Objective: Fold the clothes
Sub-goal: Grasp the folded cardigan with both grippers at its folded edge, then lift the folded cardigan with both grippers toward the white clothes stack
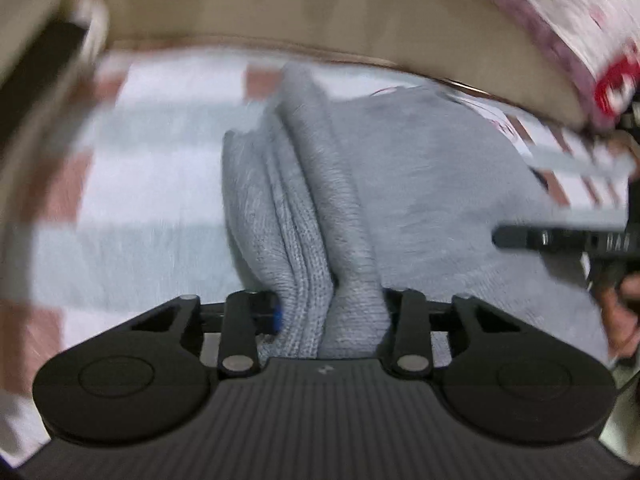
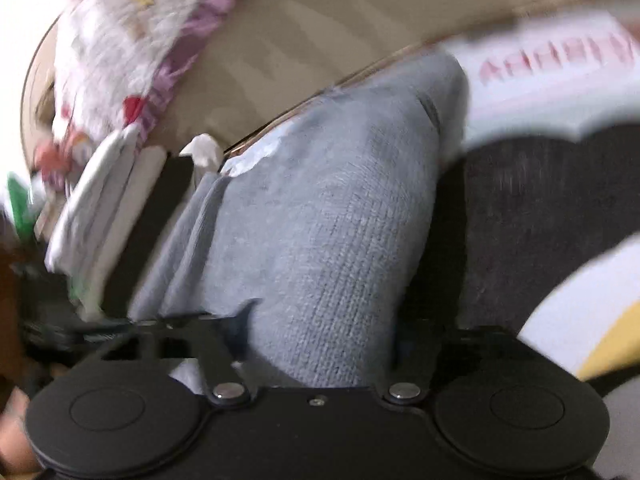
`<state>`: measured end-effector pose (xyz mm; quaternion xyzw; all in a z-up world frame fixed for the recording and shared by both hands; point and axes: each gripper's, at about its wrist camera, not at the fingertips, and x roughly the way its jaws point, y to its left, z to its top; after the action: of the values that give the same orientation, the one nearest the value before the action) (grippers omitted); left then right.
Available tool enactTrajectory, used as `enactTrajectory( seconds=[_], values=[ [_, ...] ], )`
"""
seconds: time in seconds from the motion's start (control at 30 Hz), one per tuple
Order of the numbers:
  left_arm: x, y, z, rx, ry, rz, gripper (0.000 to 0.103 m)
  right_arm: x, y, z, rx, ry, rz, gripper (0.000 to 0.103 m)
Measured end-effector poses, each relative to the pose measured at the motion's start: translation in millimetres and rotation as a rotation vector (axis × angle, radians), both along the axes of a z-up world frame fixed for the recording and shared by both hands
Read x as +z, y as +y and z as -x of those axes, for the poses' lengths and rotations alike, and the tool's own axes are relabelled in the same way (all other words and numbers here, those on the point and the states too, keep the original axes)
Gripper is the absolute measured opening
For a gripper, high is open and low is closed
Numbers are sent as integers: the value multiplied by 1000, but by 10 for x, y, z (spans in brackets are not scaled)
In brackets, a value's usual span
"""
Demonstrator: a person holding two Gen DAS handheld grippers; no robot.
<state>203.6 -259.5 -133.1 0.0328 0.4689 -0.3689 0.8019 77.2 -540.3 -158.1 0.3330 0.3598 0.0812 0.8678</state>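
Observation:
A grey knitted garment [image 1: 360,184] lies bunched on a checked bedspread [image 1: 132,208]. Several of its folds run straight into my left gripper [image 1: 332,316], which is shut on the knit. The right wrist view shows the same grey garment [image 2: 320,216], a thick fold of it clamped in my right gripper [image 2: 320,344]. The cloth covers the fingertips of both grippers. At the right edge of the left wrist view, the other gripper [image 1: 568,240] and a hand [image 1: 624,304] are visible. Both views are motion-blurred.
A beige headboard or wall [image 1: 300,4] stands behind the bed. A white and pink patterned cloth [image 1: 580,12] hangs at the upper right, also the patterned cloth [image 2: 132,24]. Dark fabric [image 2: 540,220] and folded white items [image 2: 96,208] lie beside the garment.

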Motion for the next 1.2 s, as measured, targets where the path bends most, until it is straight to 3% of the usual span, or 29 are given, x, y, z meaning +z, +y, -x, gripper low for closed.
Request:
enactTrajectory(
  seconds=[0.13,0.27,0.4,0.47,0.53,0.6,0.73,0.9,1.03,1.2],
  values=[
    [185,-156,271,-70,-145,-47,33,299,87,57,57,-78,102,50],
    [-11,-230,190,-22,-114,-147,37,174,-21,43,50,-16,55,57],
    [-79,-217,45,32,-14,-122,52,-59,-188,36,23,52,-43,72],
    [-78,-235,20,26,6,-134,55,-176,-236,35,22,62,-91,73],
    [-29,-287,133,6,-65,-163,39,-234,-193,53,26,20,-91,63],
    [21,-338,246,-15,-136,-192,32,-177,-81,61,44,-51,-26,53],
    [154,-414,488,-45,-260,-224,31,162,58,100,69,-148,56,47],
    [467,-373,717,-80,-305,-137,30,745,207,325,45,-228,168,46],
    [851,-302,1103,-113,-439,-111,30,1216,374,629,37,-306,264,46],
    [1584,-54,1337,-130,-501,-89,31,1936,672,947,24,-399,334,46]
  ],
)
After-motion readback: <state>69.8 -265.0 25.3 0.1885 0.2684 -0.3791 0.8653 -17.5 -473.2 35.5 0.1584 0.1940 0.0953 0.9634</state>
